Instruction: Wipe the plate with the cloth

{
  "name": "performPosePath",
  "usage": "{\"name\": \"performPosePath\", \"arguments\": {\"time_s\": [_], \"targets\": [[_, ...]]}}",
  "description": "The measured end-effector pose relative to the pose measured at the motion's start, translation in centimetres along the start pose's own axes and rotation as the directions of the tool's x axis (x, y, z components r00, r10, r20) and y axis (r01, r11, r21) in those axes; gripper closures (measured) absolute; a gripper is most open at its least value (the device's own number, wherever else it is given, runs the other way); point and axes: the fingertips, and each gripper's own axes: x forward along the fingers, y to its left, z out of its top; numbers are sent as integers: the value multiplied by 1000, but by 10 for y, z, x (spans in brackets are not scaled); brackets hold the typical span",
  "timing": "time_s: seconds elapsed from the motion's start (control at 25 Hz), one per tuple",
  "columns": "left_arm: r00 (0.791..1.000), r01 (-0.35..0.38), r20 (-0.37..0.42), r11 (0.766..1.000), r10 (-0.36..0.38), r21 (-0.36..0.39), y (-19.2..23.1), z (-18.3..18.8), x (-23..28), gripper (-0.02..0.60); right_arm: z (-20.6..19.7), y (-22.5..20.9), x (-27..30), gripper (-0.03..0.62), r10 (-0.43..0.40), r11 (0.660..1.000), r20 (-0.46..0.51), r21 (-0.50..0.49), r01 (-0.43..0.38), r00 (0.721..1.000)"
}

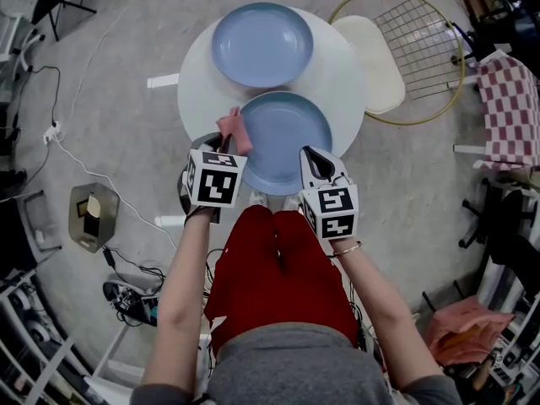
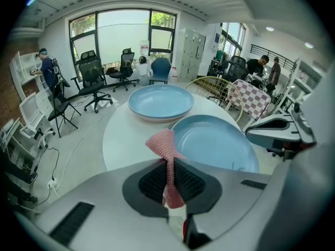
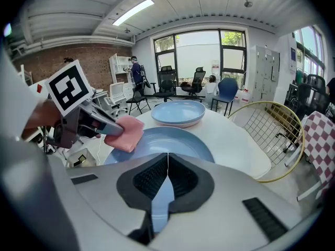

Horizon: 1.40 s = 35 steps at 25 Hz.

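Observation:
Two blue plates lie on a round white table (image 1: 196, 87). The near plate (image 1: 287, 137) (image 2: 217, 143) (image 3: 175, 140) sits at the table's front edge, and the far plate (image 1: 261, 45) (image 2: 159, 101) (image 3: 178, 112) lies behind it. My left gripper (image 1: 224, 146) (image 2: 170, 174) is shut on a pink cloth (image 1: 234, 129) (image 2: 163, 143) (image 3: 124, 134), which hangs over the near plate's left rim. My right gripper (image 1: 310, 160) (image 3: 167, 174) is shut on that plate's front right rim.
A wire chair with a cream cushion (image 1: 375, 62) stands right of the table. A red checked cloth (image 1: 510, 112) lies further right. Cables and a power strip (image 1: 52, 132) run over the floor on the left, near a small bin (image 1: 91, 216).

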Motion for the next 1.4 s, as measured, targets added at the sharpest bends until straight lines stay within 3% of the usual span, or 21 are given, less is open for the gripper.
{"name": "performPosePath", "arguments": {"time_s": [0.24,0.56,0.92,1.4], "targets": [[991,15,134,999,-19,33,-4,34,-17,552,30,-10,-12,565,-22,999,74,37,19,997],[968,5,251,999,-17,51,-15,65,-46,552,68,-20,-36,565,-29,999,178,32,24,984],[913,-65,405,997,42,42,-24,101,-99,552,97,-27,-72,565,-16,999,263,33,8,965],[859,-114,503,993,93,10,-54,116,-154,552,118,-50,-130,565,-6,999,370,33,-7,929]]}}
